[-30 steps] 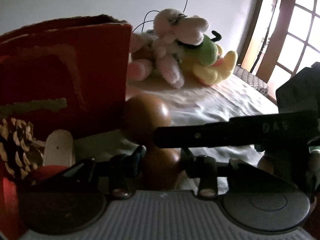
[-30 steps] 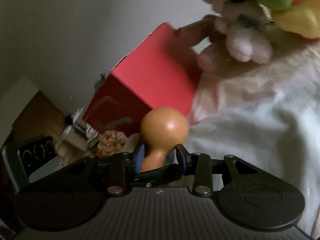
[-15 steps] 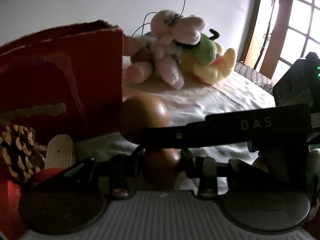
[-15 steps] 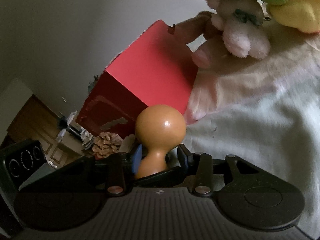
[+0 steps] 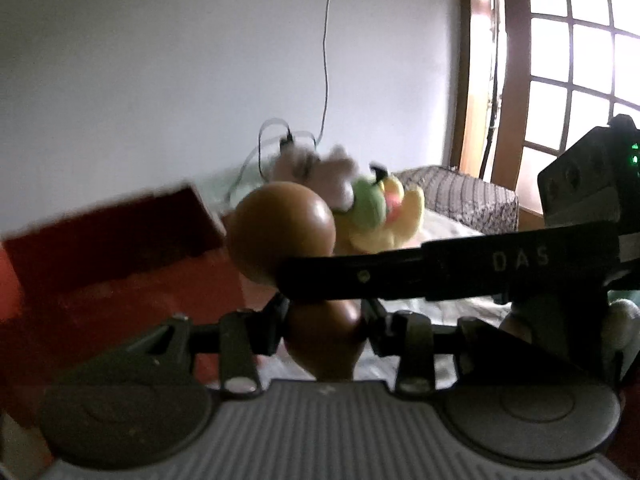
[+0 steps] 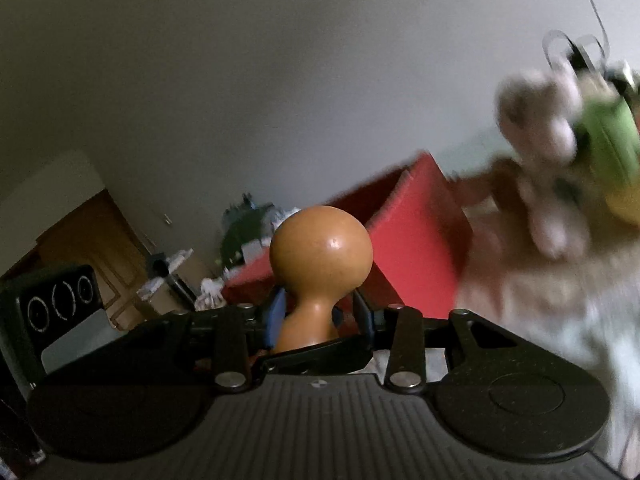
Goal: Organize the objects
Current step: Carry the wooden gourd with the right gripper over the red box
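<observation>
A brown wooden gourd-shaped piece (image 5: 280, 232) is held up in the air. My left gripper (image 5: 324, 312) is shut on its lower bulb. One black finger (image 5: 440, 268) of my right gripper crosses in front of its neck. In the right wrist view the same gourd (image 6: 320, 256) stands between blue-padded fingers, with my right gripper (image 6: 316, 316) shut on its neck. The open red box (image 5: 120, 240) lies below and to the left, and shows again behind the gourd as the red box (image 6: 416, 256). Its inside is hidden.
Blurred plush toys (image 5: 376, 208) lie on the white sheet (image 5: 452, 304) beyond the box, also in the right wrist view (image 6: 552, 128). A paned window door (image 5: 580, 60) is at the right. A cable (image 5: 326, 60) hangs down the wall. Wooden furniture (image 6: 80, 232) stands at the far left.
Both grippers have risen with the gourd between them. The red box has dropped lower in both views, and the pine cone and white piece beside it are out of sight.
</observation>
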Tool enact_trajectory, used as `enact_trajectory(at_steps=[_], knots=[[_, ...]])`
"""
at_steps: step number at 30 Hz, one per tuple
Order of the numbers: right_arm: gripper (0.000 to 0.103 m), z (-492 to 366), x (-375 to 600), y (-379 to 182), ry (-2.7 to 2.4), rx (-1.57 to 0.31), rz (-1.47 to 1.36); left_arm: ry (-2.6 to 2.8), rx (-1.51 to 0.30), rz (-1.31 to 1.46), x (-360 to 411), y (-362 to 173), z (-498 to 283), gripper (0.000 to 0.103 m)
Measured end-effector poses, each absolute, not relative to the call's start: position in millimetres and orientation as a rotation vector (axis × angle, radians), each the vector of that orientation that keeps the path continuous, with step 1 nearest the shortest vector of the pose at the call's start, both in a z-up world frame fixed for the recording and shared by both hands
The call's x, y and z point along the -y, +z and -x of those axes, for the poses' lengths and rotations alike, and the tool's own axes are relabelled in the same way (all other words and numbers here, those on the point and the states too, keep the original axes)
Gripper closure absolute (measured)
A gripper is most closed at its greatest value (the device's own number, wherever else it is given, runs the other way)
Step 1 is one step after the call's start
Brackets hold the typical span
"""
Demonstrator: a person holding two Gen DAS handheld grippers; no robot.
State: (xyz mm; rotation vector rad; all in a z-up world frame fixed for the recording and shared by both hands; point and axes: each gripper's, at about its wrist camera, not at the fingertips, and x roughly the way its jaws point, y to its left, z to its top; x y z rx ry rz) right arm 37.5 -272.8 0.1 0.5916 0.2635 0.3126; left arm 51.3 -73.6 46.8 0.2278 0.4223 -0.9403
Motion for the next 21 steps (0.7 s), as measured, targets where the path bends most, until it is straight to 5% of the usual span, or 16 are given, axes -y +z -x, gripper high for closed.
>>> enact_trajectory(at_steps=[11, 21], knots=[[0.072, -135, 243, 70, 0.300, -0.309, -0.506, -0.841, -0.363, -0.345, 61, 113, -121, 0.059], [0.072, -219, 244, 53, 0.267, -0.519, -0.586, -0.768, -0.510, -0.437, 59, 94, -211, 0.058]])
